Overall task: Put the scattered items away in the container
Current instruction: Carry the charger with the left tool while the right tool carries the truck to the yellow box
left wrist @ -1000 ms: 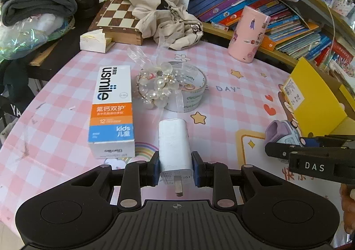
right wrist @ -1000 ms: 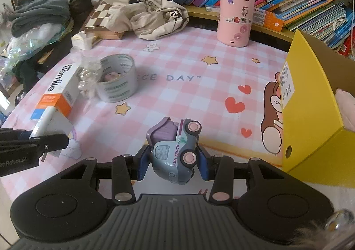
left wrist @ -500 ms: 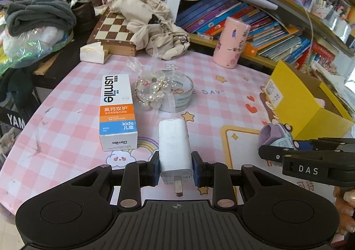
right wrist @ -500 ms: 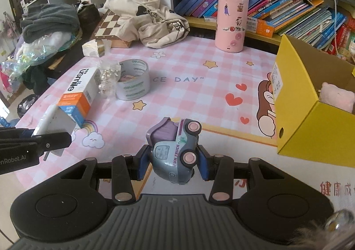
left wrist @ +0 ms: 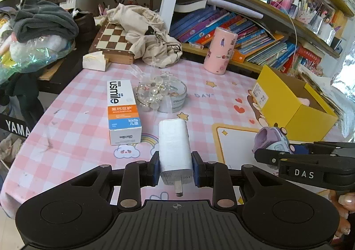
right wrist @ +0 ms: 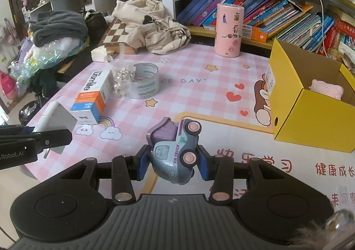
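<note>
My left claw [left wrist: 175, 169] is gripping the white charger [left wrist: 174, 145]; my right claw [right wrist: 172, 162] is clamping the toy truck [right wrist: 175, 150], lower centre. At right, the yellow box [right wrist: 310, 121] is holding a pink plush [right wrist: 326, 91].

Tablecloth [left wrist: 73, 125]: pink-and-white check, printed stars, hearts, rainbow. Box [right wrist: 310, 121] at three o'clock: yellow outside, brown card inside, pink plush [right wrist: 327, 91] within. Charger [left wrist: 174, 143]: white. Toy truck [right wrist: 175, 150]: grey-blue, lilac bed, pink wheels. Toothpaste carton [left wrist: 123, 110]: white, orange and blue bands. Canister [left wrist: 219, 51] at one o'clock: pink, stickers. Chessboard [left wrist: 113, 39]: brown-cream squares.
</note>
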Demonstrator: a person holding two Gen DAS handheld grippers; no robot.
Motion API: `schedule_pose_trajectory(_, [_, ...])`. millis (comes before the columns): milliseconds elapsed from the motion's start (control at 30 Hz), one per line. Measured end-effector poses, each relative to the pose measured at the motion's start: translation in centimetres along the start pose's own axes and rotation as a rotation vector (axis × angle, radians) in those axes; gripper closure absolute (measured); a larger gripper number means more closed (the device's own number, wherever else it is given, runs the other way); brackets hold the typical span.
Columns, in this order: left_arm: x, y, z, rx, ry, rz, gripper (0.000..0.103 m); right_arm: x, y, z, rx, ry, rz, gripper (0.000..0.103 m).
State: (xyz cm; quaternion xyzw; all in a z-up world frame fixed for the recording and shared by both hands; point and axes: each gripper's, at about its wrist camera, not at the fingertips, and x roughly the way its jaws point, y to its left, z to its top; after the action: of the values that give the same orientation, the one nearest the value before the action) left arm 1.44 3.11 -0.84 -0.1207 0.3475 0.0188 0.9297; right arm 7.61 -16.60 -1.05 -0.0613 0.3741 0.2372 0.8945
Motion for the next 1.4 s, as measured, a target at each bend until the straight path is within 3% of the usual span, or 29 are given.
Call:
schedule_pose_trajectory(833, [-2.8, 0.2, -1.7, 0.021, -0.026, -0.060, 0.077, -3.5, 1.6, -2.4, 0.019, -0.033, -0.044, 0.061])
schedule_pose_trajectory(1400, [-1.4, -3.0, -2.2, 0.099, 0.021, -0.138, 0.077, -4.9, -1.3, -4.9, 0.107, -0.017, -0.111, 0.061])
